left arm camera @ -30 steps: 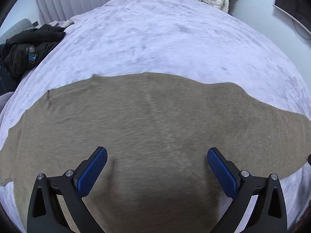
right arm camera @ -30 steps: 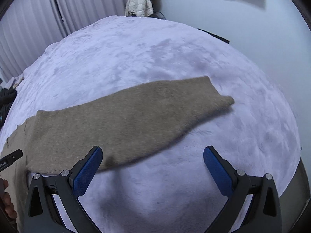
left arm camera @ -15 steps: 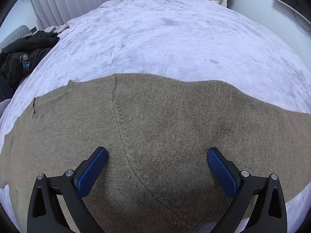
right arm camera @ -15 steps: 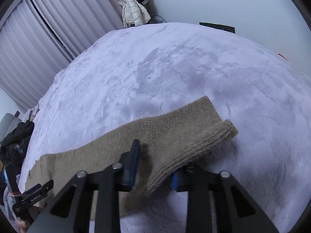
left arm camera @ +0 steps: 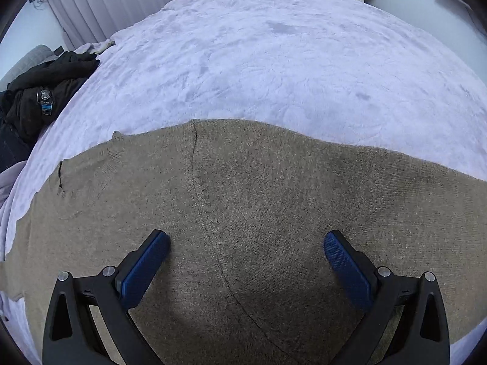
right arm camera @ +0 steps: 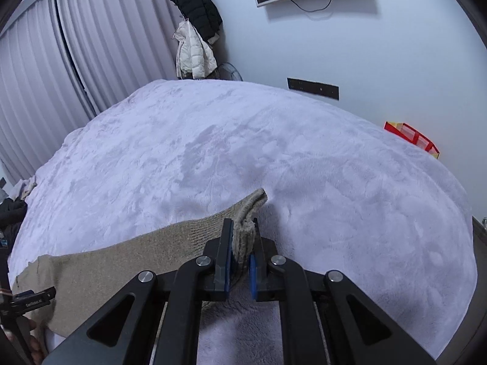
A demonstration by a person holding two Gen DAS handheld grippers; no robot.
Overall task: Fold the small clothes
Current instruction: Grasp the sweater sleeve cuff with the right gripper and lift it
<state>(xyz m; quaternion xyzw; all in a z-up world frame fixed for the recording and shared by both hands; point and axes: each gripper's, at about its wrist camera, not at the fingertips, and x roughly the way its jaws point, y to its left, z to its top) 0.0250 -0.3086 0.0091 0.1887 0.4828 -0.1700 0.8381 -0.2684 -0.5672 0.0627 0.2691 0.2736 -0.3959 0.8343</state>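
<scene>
So the tan knit sweater (left arm camera: 258, 213) is spread flat across the lower half of the left wrist view, lying on a bed with a fuzzy lavender blanket (left arm camera: 274, 60), a seam running down its middle. The left claw (left arm camera: 246, 251) is spread wide, blue pads (left arm camera: 143, 269) far apart with nothing between them, sitting right over the sweater body. In the right wrist view the sleeve (right arm camera: 146, 255) stretches from the lower left toward the centre, and the right claw (right arm camera: 240, 252) is squeezed tight on the ribbed cuff (right arm camera: 245, 231), which sticks up bunched between the pads. Upper left of the left view there's a pile of black clothes (left arm camera: 39, 94) at the bed edge. Back wall in the right view has jackets (right arm camera: 196, 30) hanging, and a red box (right arm camera: 411, 137) at the right.
</scene>
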